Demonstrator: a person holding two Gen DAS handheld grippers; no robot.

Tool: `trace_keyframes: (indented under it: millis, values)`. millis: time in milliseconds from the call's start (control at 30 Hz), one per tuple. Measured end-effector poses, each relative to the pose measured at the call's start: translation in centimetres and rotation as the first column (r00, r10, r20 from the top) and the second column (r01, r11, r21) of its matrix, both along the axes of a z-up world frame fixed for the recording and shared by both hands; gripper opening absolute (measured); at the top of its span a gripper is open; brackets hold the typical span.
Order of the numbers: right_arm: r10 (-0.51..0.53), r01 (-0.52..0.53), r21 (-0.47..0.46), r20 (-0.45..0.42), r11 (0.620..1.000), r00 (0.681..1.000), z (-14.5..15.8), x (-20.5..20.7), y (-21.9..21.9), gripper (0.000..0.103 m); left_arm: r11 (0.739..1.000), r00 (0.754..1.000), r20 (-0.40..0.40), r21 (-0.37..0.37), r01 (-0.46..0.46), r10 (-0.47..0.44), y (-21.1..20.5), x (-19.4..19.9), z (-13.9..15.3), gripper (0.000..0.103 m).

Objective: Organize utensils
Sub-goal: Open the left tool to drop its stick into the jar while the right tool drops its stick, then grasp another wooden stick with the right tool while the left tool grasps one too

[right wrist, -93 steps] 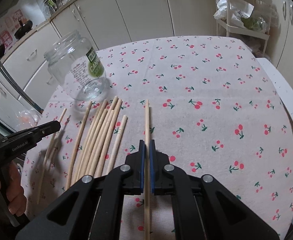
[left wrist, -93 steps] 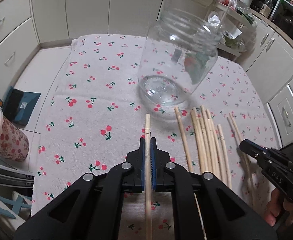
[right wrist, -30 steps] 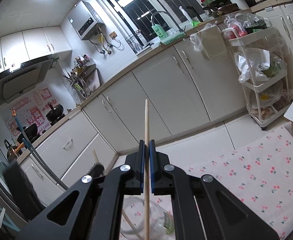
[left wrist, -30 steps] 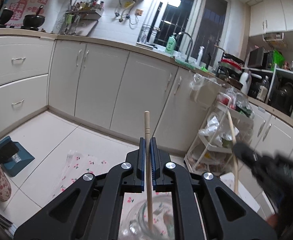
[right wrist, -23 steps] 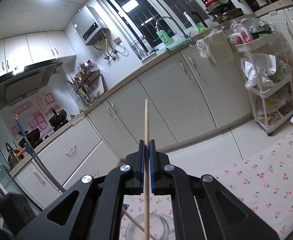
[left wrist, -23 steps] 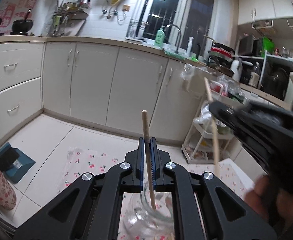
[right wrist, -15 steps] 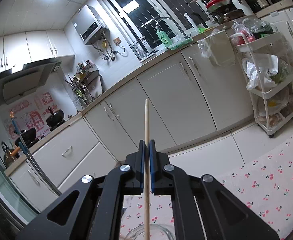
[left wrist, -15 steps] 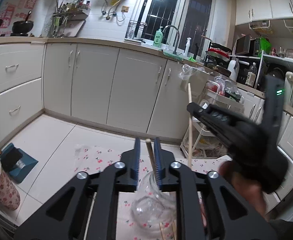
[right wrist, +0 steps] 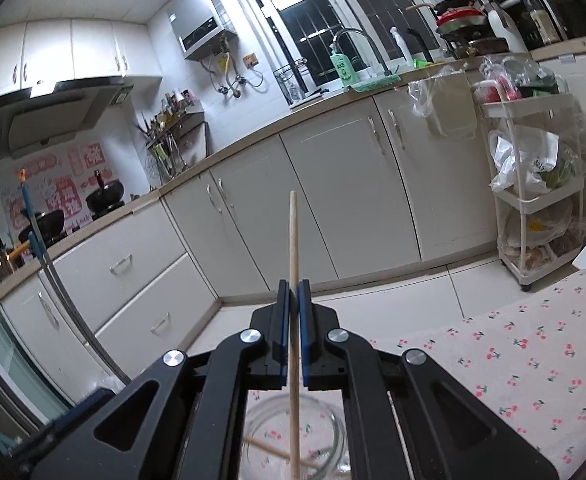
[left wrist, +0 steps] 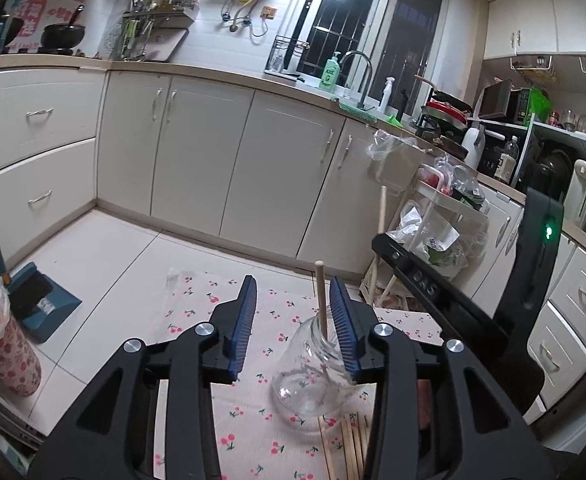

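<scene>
A clear glass jar stands on the cherry-print tablecloth. One wooden chopstick leans inside it, its top sticking out. My left gripper is open and empty, its jaws either side of the jar's mouth. My right gripper is shut on another chopstick, held upright with its lower end over the jar's mouth. The right gripper also shows in the left wrist view. Several loose chopsticks lie on the cloth beside the jar.
A cherry-print cup stands at the left. A dustpan lies on the floor. Kitchen cabinets run behind the table. A white trolley rack with bags stands at the right.
My left gripper has opened and let its chopstick drop into the jar. My right gripper has moved over the jar with its chopstick still held upright.
</scene>
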State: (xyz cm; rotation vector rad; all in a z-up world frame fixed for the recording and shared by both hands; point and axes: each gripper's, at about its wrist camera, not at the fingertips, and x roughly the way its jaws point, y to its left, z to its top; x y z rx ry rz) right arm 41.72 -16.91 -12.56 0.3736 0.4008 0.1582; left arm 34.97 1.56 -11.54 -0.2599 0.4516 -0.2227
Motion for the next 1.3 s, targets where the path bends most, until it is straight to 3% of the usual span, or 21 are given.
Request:
trace_keyframes:
  millis: [233,333,567,833,967,1233,1300]
  values:
    - [0.045,-0.049,-0.068,-0.061,0.997,0.997,0.2,-3.0,0.7,0.007,1.000,1.000,-0.006,0.008,-0.010,0.010,0.9,-2.8,2.1,0.046]
    - [0.045,-0.051,-0.063,-0.084,0.997,0.995,0.6,-5.0,0.4,0.035,1.000,1.000,-0.009,0.006,-0.017,0.017,1.3,-4.7,3.1,0.050]
    - [0.006,-0.011,-0.048,-0.096,0.999,0.995,2.8,-12.4,-2.1,0.042,1.000,0.999,-0.027,0.021,-0.019,0.019,1.6,-9.4,5.0,0.061]
    - [-0.136,0.110,-0.121,-0.232,0.986,0.963,1.3,-25.2,-6.6,0.046,0.994,0.997,-0.059,0.107,-0.035,0.042,1.6,-17.3,4.4,0.072]
    - [-0.150,0.116,-0.136,-0.273,0.984,0.950,0.8,-28.8,-7.1,0.048,0.988,0.996,-0.087,0.155,-0.020,0.034,0.7,-20.2,3.6,0.075]
    - [-0.116,0.073,-0.143,-0.321,0.987,0.940,0.1,-30.1,-5.7,0.048,0.976,0.990,-0.141,0.218,0.009,0.023,-1.0,-23.4,2.8,0.077]
    - [-0.104,0.057,-0.143,-0.343,0.988,0.933,-0.5,-29.1,-5.2,0.043,0.969,0.988,-0.150,0.245,0.017,0.021,-1.5,-23.3,2.5,0.078]
